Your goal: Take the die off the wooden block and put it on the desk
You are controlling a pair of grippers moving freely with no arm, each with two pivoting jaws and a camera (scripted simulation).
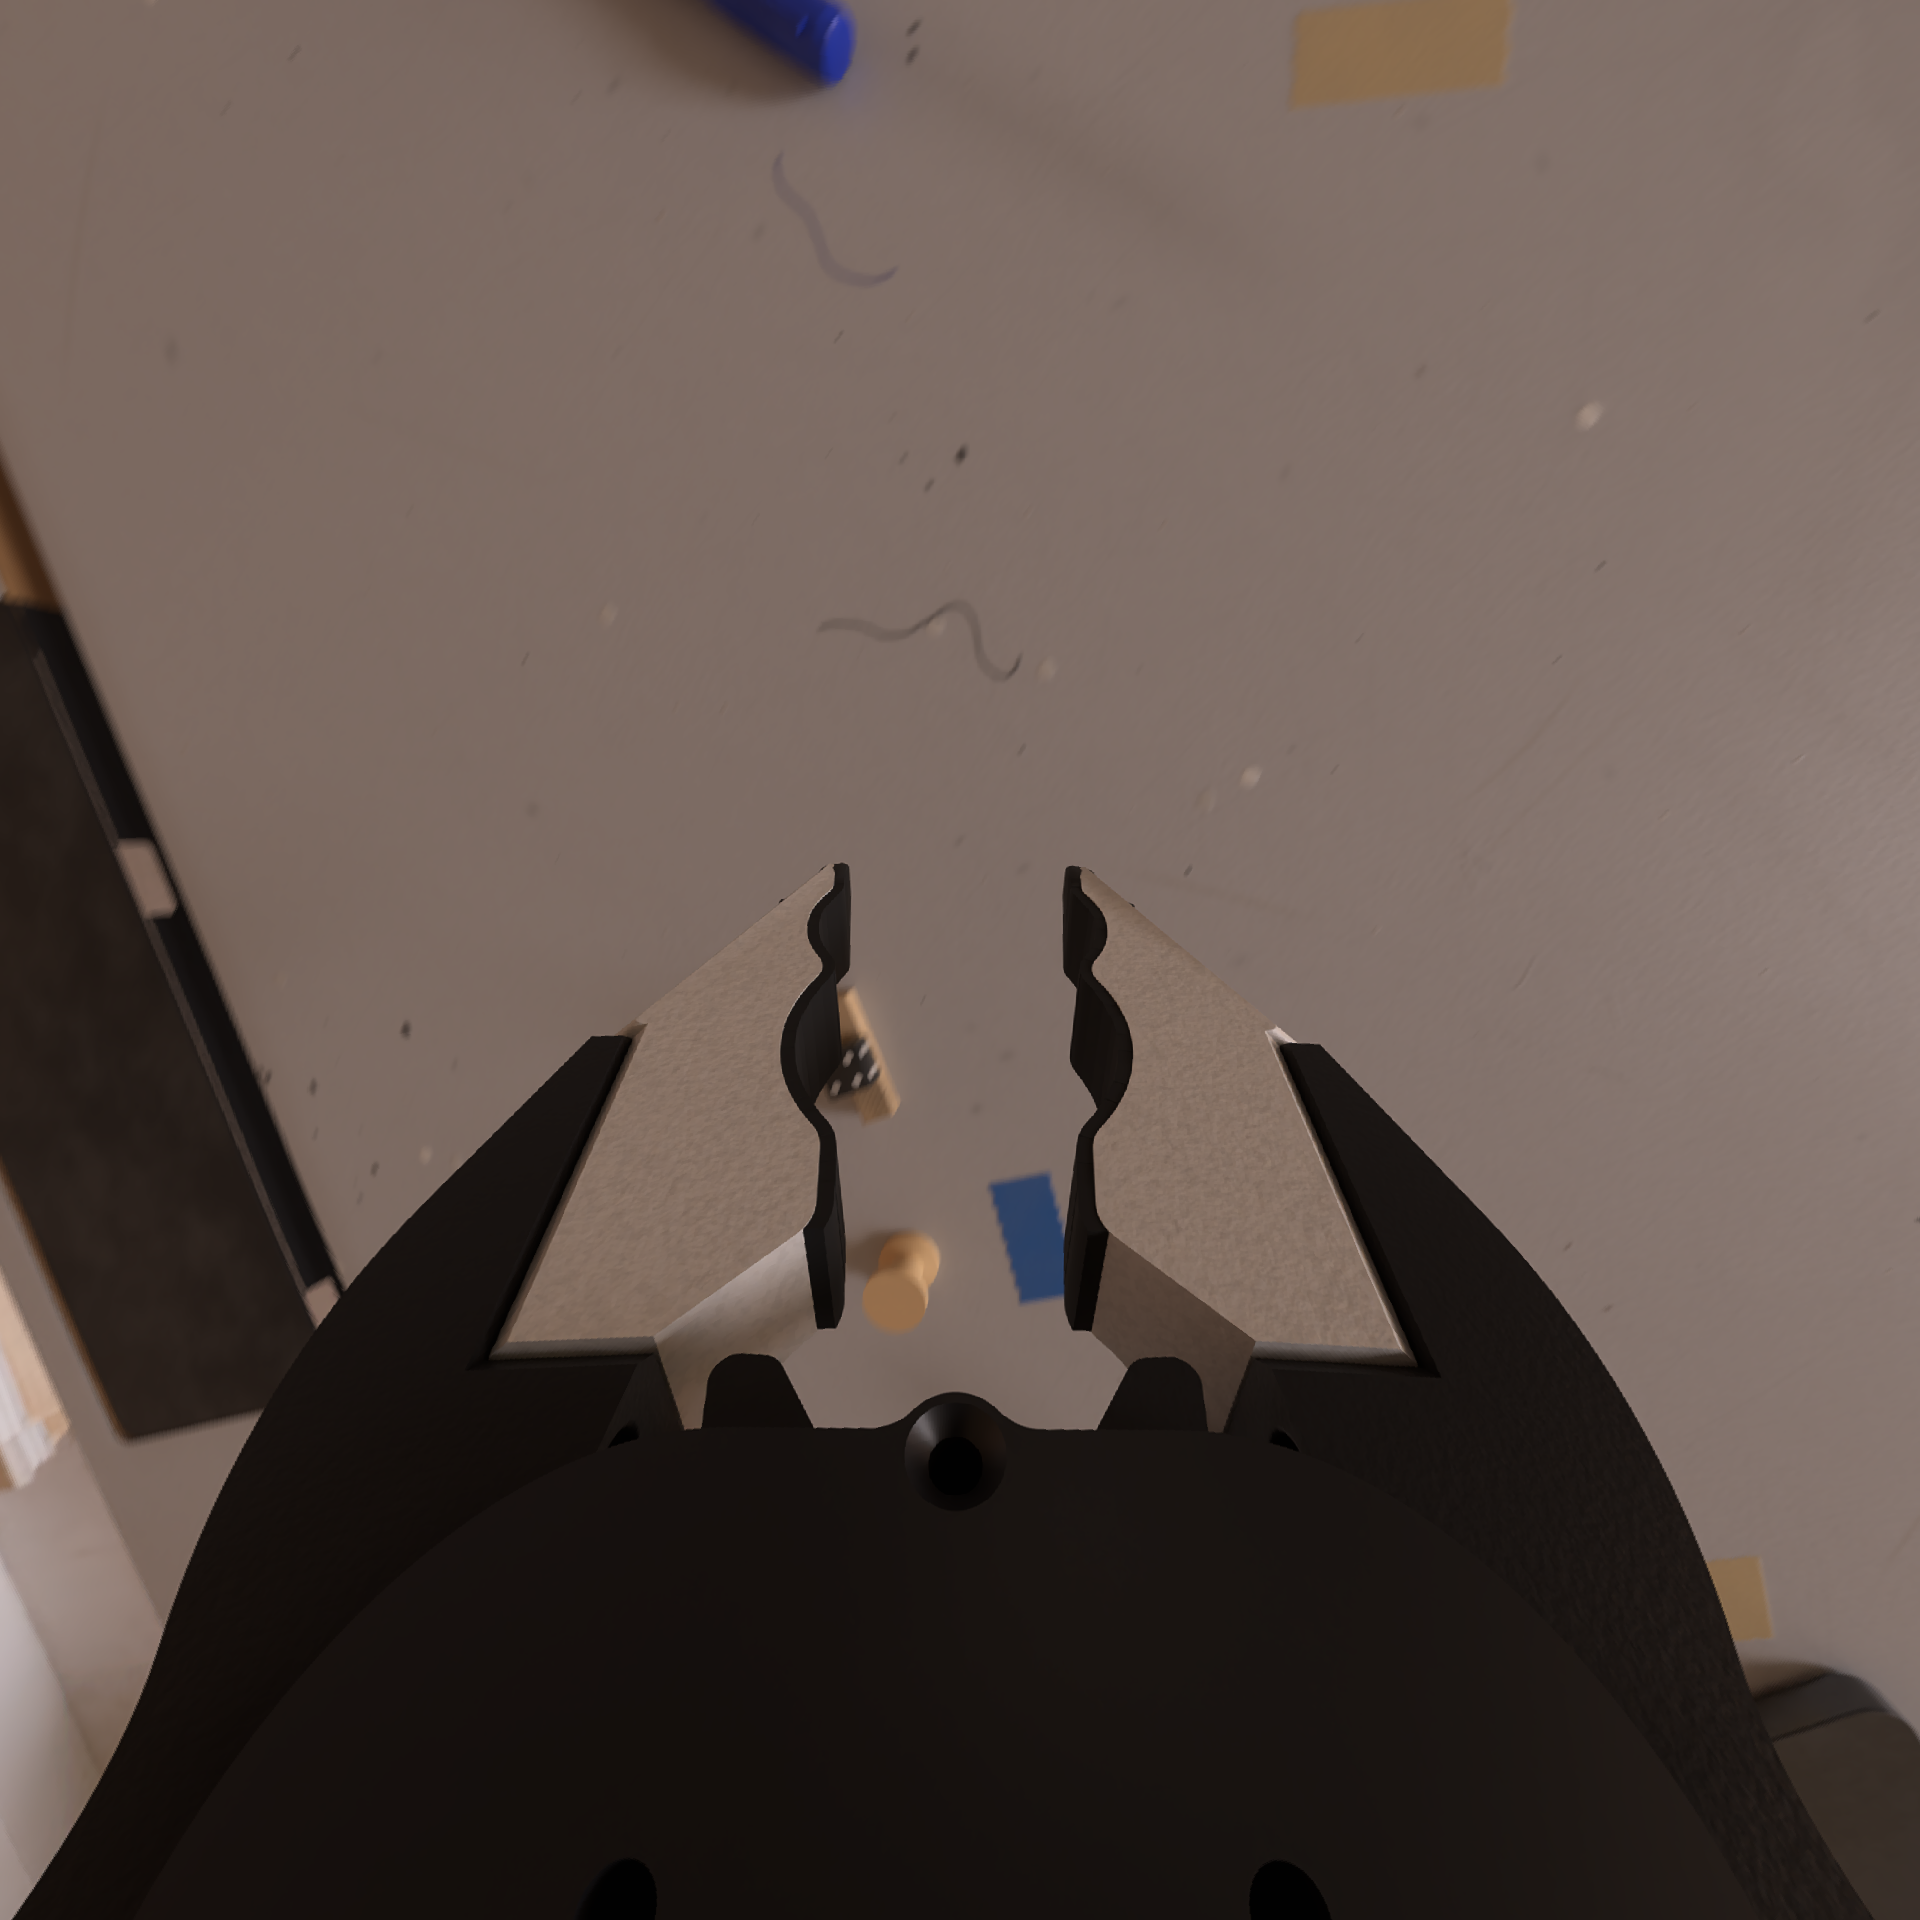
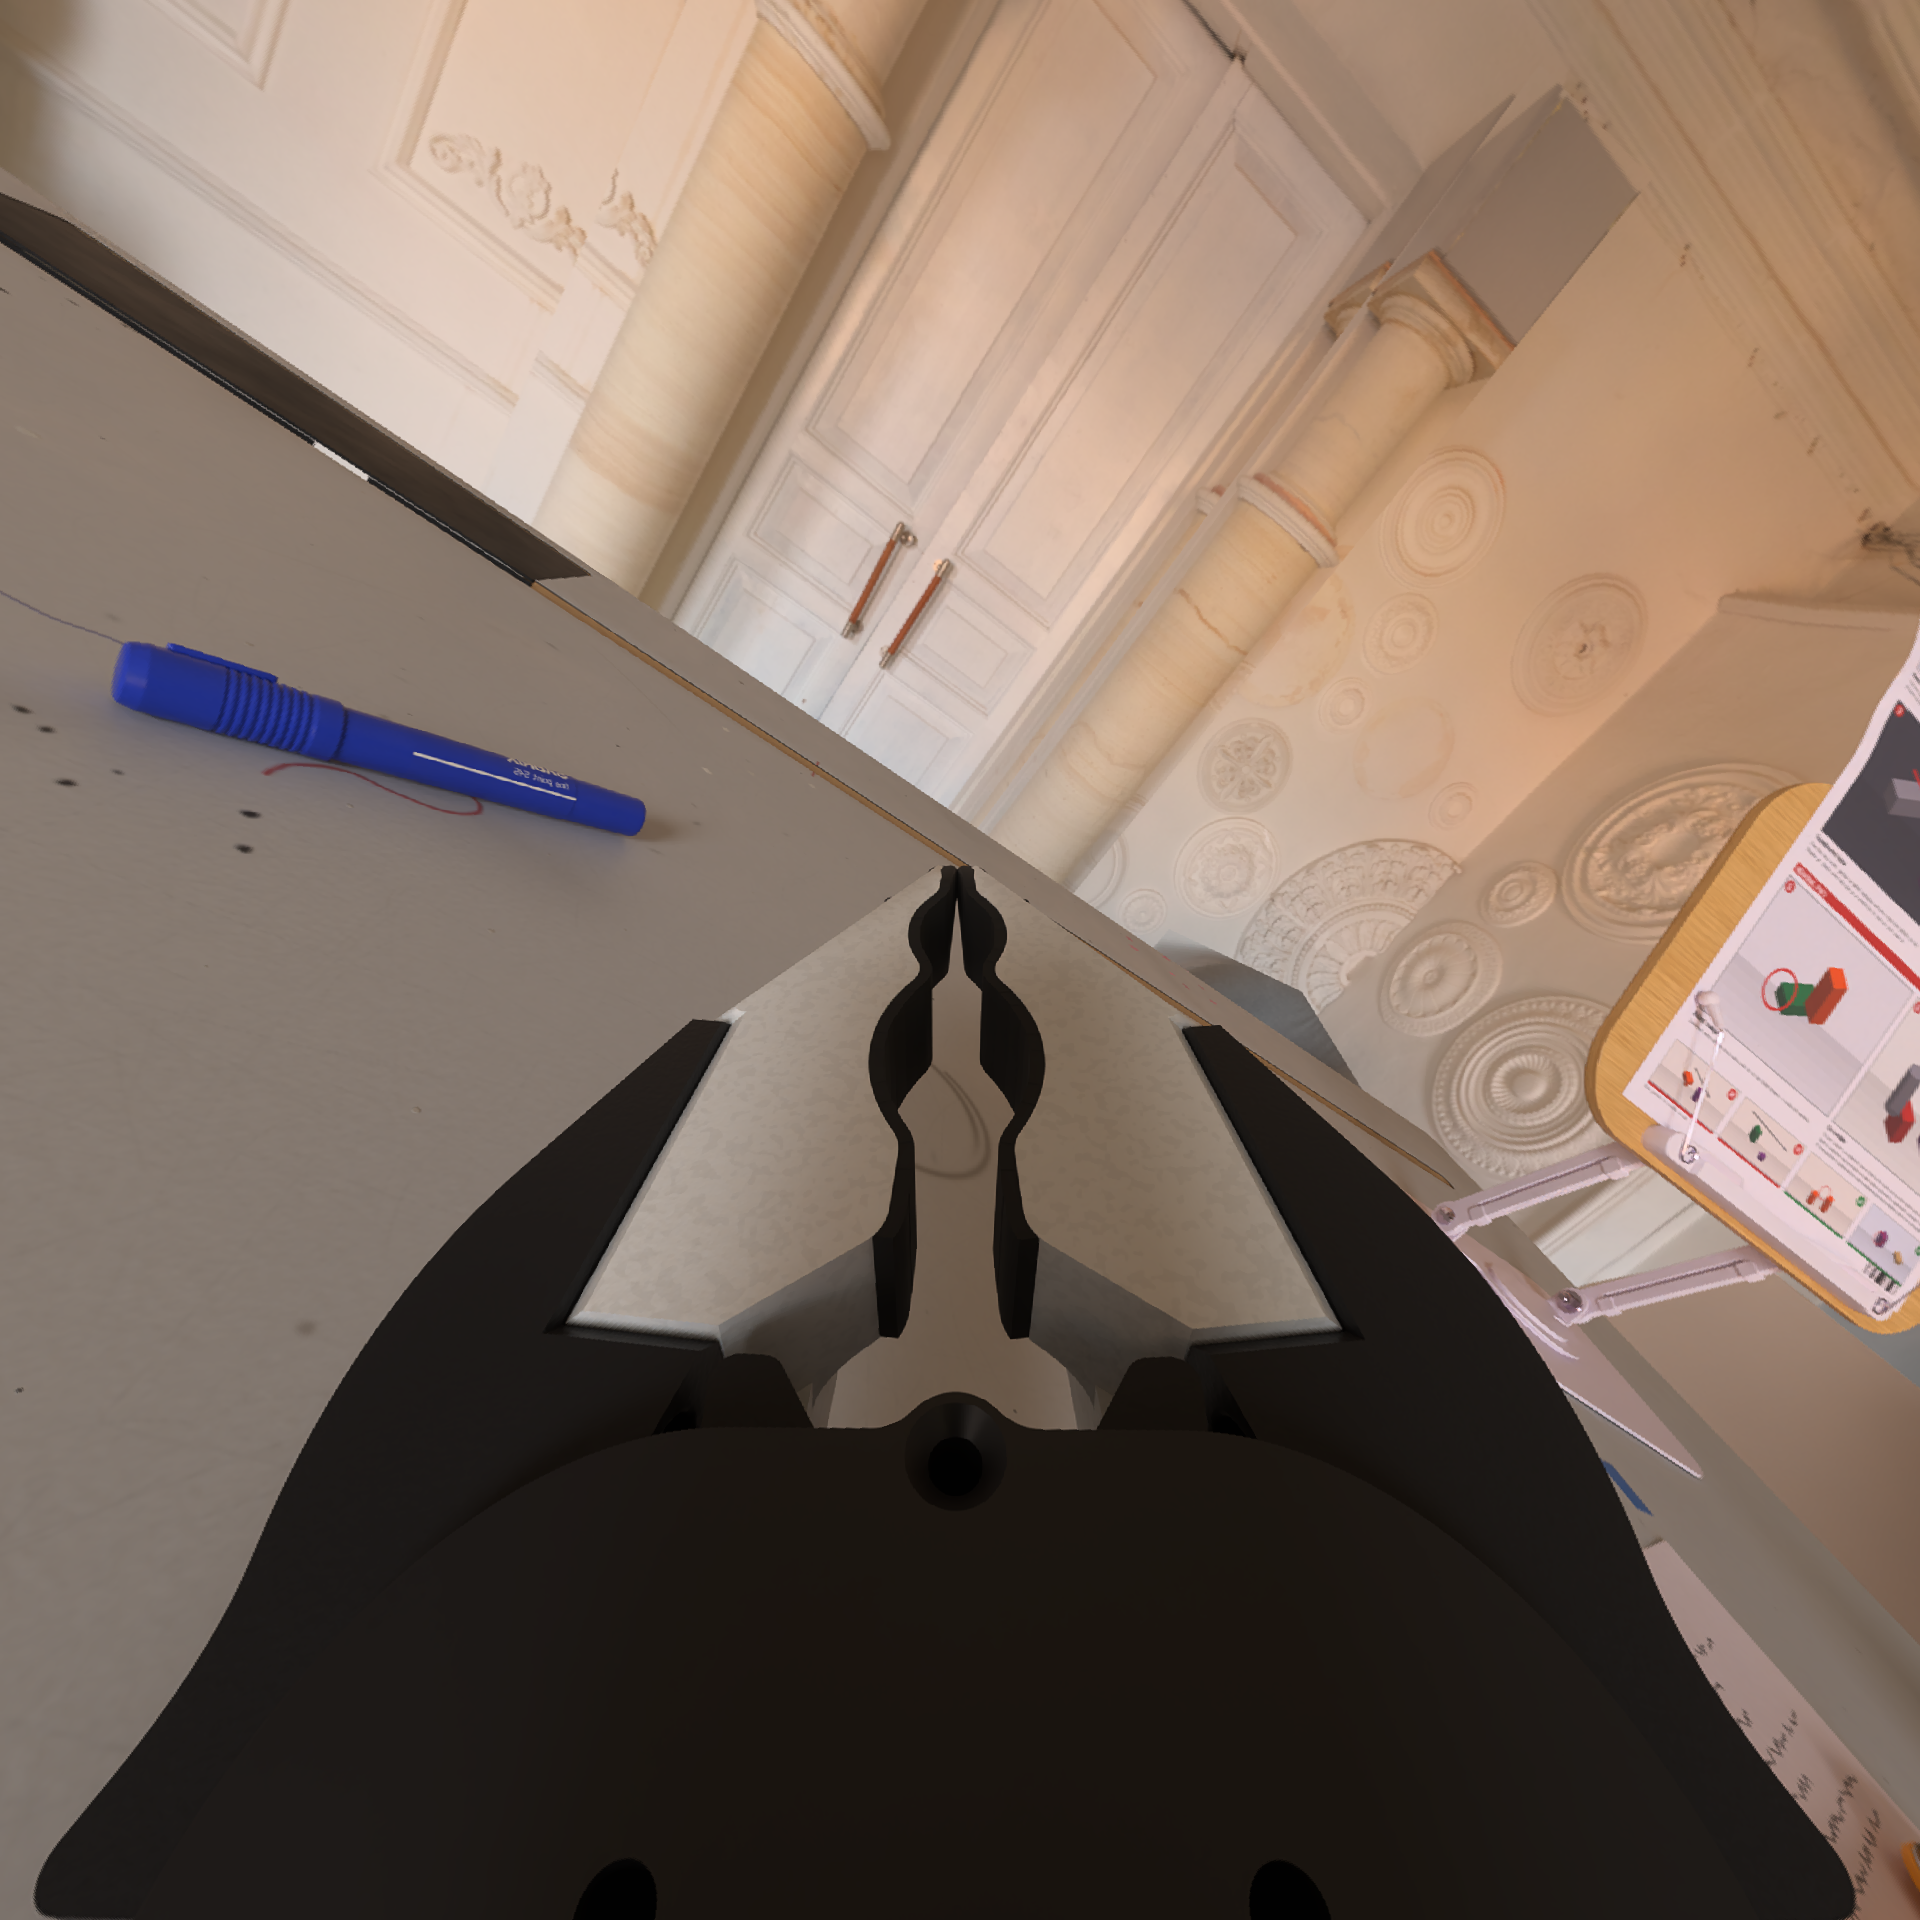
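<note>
My left gripper [image 1: 957, 878] hangs high over the desk [image 1: 1351, 623], jaws wide and empty. The die [image 1: 858, 1070] sits on the wooden block [image 1: 871, 1049], half hidden behind my left finger and off-centre. If I drop straight down, that finger could clip the block and knock the die off. A wooden peg [image 1: 902, 1280] lies near. My right gripper [image 2: 957, 881] is closed, empty, aimed past a blue pen [image 2: 374, 740].

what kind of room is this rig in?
Likely a work desk in an ornate old hall: a blue marker lies on the pen-marked top, with panelled double doors and columns behind.
</note>
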